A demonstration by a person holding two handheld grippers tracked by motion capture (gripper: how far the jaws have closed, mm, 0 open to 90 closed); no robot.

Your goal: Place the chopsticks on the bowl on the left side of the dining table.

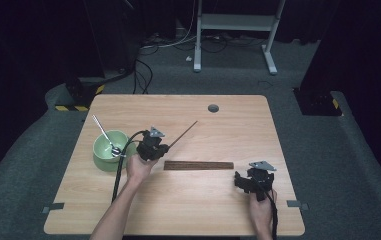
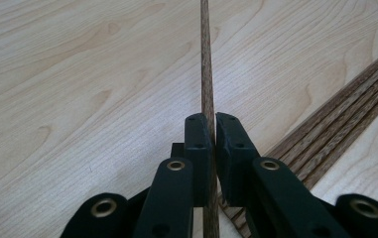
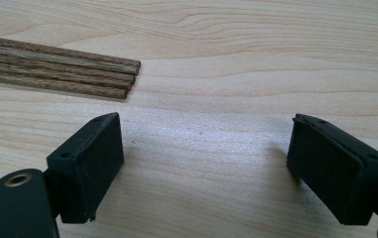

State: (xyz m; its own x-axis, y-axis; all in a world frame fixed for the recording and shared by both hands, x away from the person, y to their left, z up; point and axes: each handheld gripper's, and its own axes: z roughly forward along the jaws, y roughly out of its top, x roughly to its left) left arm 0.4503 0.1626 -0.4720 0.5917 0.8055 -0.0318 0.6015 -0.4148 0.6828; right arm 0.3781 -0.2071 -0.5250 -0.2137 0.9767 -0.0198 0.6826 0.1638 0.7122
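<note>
- Spanning most of the high view, one light wooden bench (image 1: 188, 200) carries everything; a single grey round plug (image 1: 213, 108) sits near its far edge.
- Sitting near the left edge of the bench, one pale green bowl (image 1: 104, 152) holds one metal spoon (image 1: 104, 134), whose handle leans out over the far-left rim.
- Lying flat near the middle of the bench, one bundle of dark wooden chopsticks (image 1: 198, 165) rests side by side; the right gripper view shows about four squared ends (image 3: 127, 79), though the exact count is hard to tell.
- Held by the person's left hand, the left tool (image 2: 212, 130) has its jaws pressed together on one single chopstick (image 1: 183, 134), pinching it near one end just beside the bowl; the stick points away toward the far right, its free end raised over bare wood, apart from the bundle.
- Held by the person's right hand, near the right edge of the bench, the right tool (image 3: 206, 163) has its jaws spread wide with nothing but bare wood between them, touching nothing; the bundle's end lies near, beyond its left jaw.
</note>
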